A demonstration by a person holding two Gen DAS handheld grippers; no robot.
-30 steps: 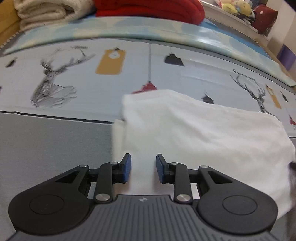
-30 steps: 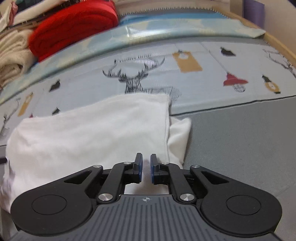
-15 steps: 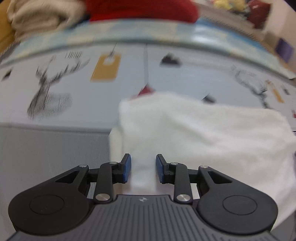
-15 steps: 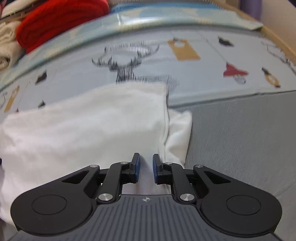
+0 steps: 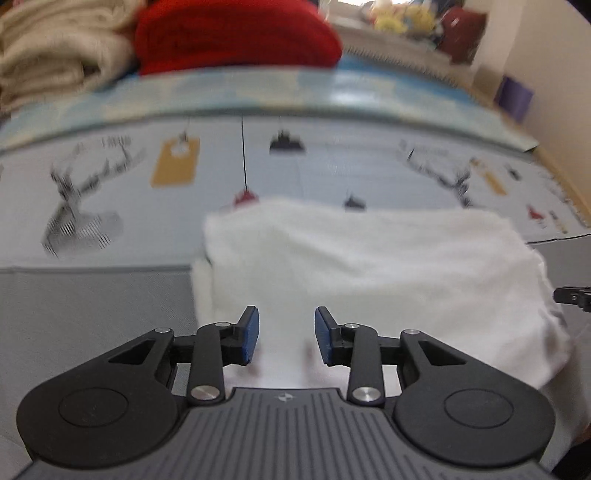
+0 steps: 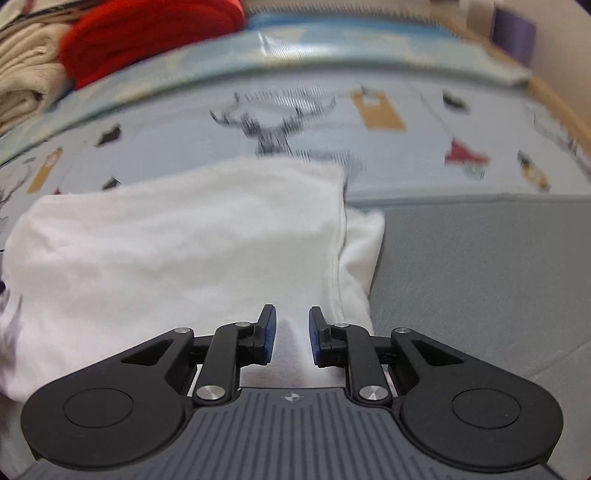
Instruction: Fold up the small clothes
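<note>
A white folded garment (image 5: 369, 266) lies flat, half on the grey cloth and half on the printed mat. In the right wrist view the same garment (image 6: 184, 240) shows a hemmed edge and a sleeve sticking out on the right. My left gripper (image 5: 286, 332) hovers over the garment's near left part, its jaws opening, with nothing pinched between the blue pads (image 5: 251, 332). My right gripper (image 6: 291, 332) hangs over the near right part beside the hem, jaws also opening and no cloth pressed. A black tip of the right gripper (image 5: 572, 295) peeks in at the garment's right edge.
A red folded blanket (image 5: 236, 33) and cream knits (image 5: 55, 55) are stacked at the back. The deer-print mat (image 5: 81, 206) stretches behind the garment. Grey cloth (image 6: 480, 277) covers the near surface. A purple box (image 5: 515, 98) stands at the far right.
Both grippers have lifted and drawn back a little from the garment, and both pairs of jaws have widened. The garment lies still.
</note>
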